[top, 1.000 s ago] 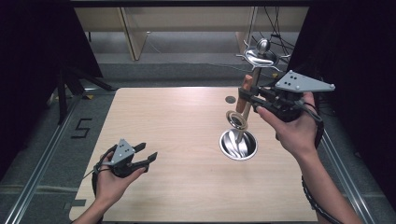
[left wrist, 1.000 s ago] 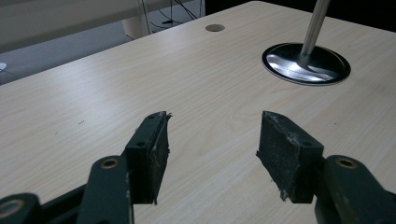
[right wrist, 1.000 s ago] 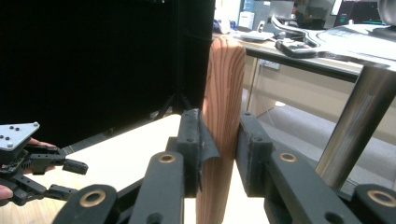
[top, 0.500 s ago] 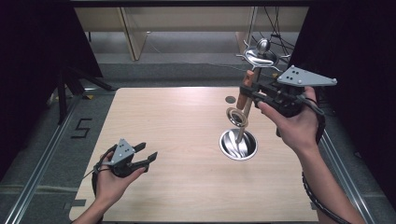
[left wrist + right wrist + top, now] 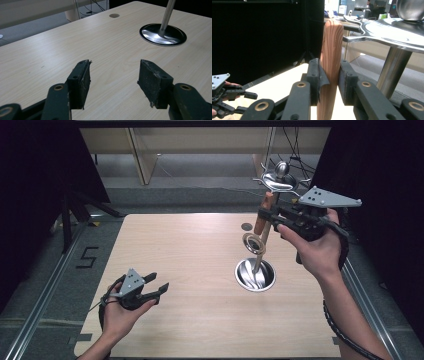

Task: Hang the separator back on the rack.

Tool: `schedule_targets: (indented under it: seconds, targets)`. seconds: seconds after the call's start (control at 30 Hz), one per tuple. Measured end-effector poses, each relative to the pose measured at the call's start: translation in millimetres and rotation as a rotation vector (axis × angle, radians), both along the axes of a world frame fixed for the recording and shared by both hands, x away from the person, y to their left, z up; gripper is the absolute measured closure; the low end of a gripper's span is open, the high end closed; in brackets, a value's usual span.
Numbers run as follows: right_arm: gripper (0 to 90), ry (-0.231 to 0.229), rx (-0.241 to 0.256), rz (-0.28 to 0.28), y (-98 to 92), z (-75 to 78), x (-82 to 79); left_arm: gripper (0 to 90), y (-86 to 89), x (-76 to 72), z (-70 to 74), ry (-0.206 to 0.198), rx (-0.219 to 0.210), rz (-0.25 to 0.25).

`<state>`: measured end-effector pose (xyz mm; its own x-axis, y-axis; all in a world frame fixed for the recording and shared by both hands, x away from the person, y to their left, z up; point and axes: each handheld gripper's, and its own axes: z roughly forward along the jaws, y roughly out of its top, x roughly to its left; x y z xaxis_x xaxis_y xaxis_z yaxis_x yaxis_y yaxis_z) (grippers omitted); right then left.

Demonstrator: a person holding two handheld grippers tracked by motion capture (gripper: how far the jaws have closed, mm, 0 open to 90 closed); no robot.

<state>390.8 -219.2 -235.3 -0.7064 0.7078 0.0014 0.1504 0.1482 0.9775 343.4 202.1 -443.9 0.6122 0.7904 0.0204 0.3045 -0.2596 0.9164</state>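
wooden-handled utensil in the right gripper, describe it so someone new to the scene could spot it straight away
Start at the metal stand on the right half of the wooden table, its pole rising from a shiny round base. Beside the pole, the right gripper clamps a utensil by its upright wooden handle, with a round metal ring head hanging lower down. It is the only wood-and-metal piece there; the stand is all metal.

From my feed there's just the light wood table (image 5: 190,250) with a little round grommet (image 5: 246,226) near its far edge, plus a "5" floor marking (image 5: 88,257) off to the left.
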Motion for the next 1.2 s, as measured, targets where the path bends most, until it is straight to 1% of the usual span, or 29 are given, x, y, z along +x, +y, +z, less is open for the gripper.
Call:
schedule_targets:
  seconds: [0.03, 0.1, 0.17, 0.2, 0.3, 0.37, 0.4, 0.43, 0.47, 0.5, 0.53, 0.57, 0.6, 0.63, 0.73, 0.77, 0.8, 0.83, 0.87, 0.9, 0.93, 0.97, 1.0, 1.03, 1.1, 1.13, 1.17, 1.2]
  targets:
    - [74.4, 0.000, 0.000, 0.000, 0.0, 0.0, 0.0, 41.8, 0.1, 0.3, 0.0, -0.003, 0.004, -0.005]
    - [74.4, -0.017, -0.012, -0.005, -1.6, 0.7, 2.1, 41.8, -0.2, 0.1, -0.1, -0.001, 0.010, -0.003]
    - [74.4, 0.000, -0.002, -0.005, -1.6, 0.6, 1.9, 41.8, -0.5, 0.1, -0.4, 0.003, 0.007, 0.000]
    - [74.5, 0.000, 0.006, -0.003, -1.5, 0.3, 2.2, 41.8, -0.5, 0.1, -0.5, 0.003, 0.006, 0.000]
    - [74.4, -0.001, 0.003, -0.005, -3.1, 0.1, 4.2, 41.8, -0.6, 0.1, -0.6, 0.004, 0.006, -0.001]
    - [74.5, 0.012, 0.009, -0.006, -3.4, 0.2, 4.5, 41.8, -0.8, 0.0, -0.5, 0.003, 0.005, -0.001]
    - [74.4, -0.011, 0.001, -0.015, -4.0, 0.0, 6.3, 41.8, -1.0, 0.1, -0.6, 0.004, 0.004, 0.000]
    - [74.4, 0.007, 0.005, -0.009, -4.2, 0.3, 6.3, 41.8, -1.2, 0.7, -1.0, 0.004, 0.002, -0.002]
    - [74.4, 0.013, 0.019, -0.015, -4.5, 0.2, 7.9, 41.8, -1.2, 0.8, -0.9, 0.007, 0.005, 0.000]
    - [74.4, 0.013, 0.019, -0.015, -4.5, 0.2, 7.9, 41.8, -1.2, 0.8, -0.9, 0.007, 0.005, 0.000]
    - [74.5, 0.024, 0.018, -0.014, -5.4, 0.7, 7.9, 41.8, -1.3, 0.9, -0.9, 0.007, 0.005, -0.001]
    - [74.4, 0.021, 0.022, -0.013, -5.7, 1.0, 8.6, 41.8, -1.5, 0.9, -0.9, 0.007, 0.004, -0.002]
    - [74.5, 0.034, 0.026, -0.016, -5.2, 1.1, 8.8, 41.8, -1.8, 0.9, -0.8, 0.006, 0.006, -0.002]
    - [74.5, 0.022, 0.015, -0.014, -6.6, 1.9, 9.9, 41.8, -2.2, 0.9, -0.8, 0.006, 0.008, -0.003]
    - [74.4, 0.017, 0.022, -0.014, -7.5, 2.1, 12.0, 41.8, -3.0, 0.7, -0.6, 0.004, 0.002, -0.011]
    - [74.5, 0.036, 0.022, -0.016, -7.6, 1.9, 11.5, 41.8, -2.9, 0.6, -0.3, 0.002, 0.003, -0.011]
    - [74.5, 0.040, 0.023, -0.016, -7.8, 1.2, 12.5, 41.8, -2.8, 0.6, -0.2, 0.001, 0.003, -0.011]
    - [74.5, 0.040, 0.023, -0.016, -7.8, 1.2, 12.5, 41.8, -2.7, 0.6, -0.3, 0.002, 0.002, -0.011]
    - [74.4, 0.013, 0.016, -0.009, -7.6, 1.1, 14.8, 41.8, -2.6, 0.5, -0.5, 0.002, 0.003, -0.011]
    - [74.4, 0.013, 0.016, -0.009, -7.6, 1.1, 14.8, 41.8, -2.7, 0.6, -0.8, 0.004, 0.002, -0.010]
    - [74.4, 0.050, 0.026, -0.006, -6.3, 1.6, 13.9, 41.8, -2.8, 0.9, -1.1, 0.005, 0.000, -0.011]
    - [74.4, 0.050, 0.026, -0.006, -6.3, 1.6, 13.9, 41.8, -3.0, 0.5, -0.9, 0.006, 0.004, -0.007]
    - [74.5, 0.013, 0.005, -0.019, -8.0, 2.5, 16.4, 41.8, -3.1, 0.6, -1.1, 0.004, 0.002, -0.009]
    - [74.5, 0.013, 0.005, -0.019, -8.0, 2.5, 16.4, 41.8, -3.0, 0.4, -1.0, 0.005, 0.001, -0.012]
    - [74.4, 0.042, 0.014, -0.013, -7.8, 3.0, 15.5, 41.8, -2.9, 0.4, -0.8, 0.003, 0.001, -0.011]
    - [74.5, 0.048, 0.017, -0.011, -7.8, 3.1, 15.6, 41.8, -2.7, 0.4, -0.7, 0.003, 0.001, -0.011]
    - [74.4, 0.029, 0.016, -0.011, -8.0, 2.9, 16.7, 41.8, -2.5, 0.5, -0.8, 0.003, 0.002, -0.011]
    - [74.4, 0.024, 0.012, -0.013, -8.6, 2.7, 17.1, 41.8, -2.5, 0.5, -0.8, 0.003, 0.003, -0.011]
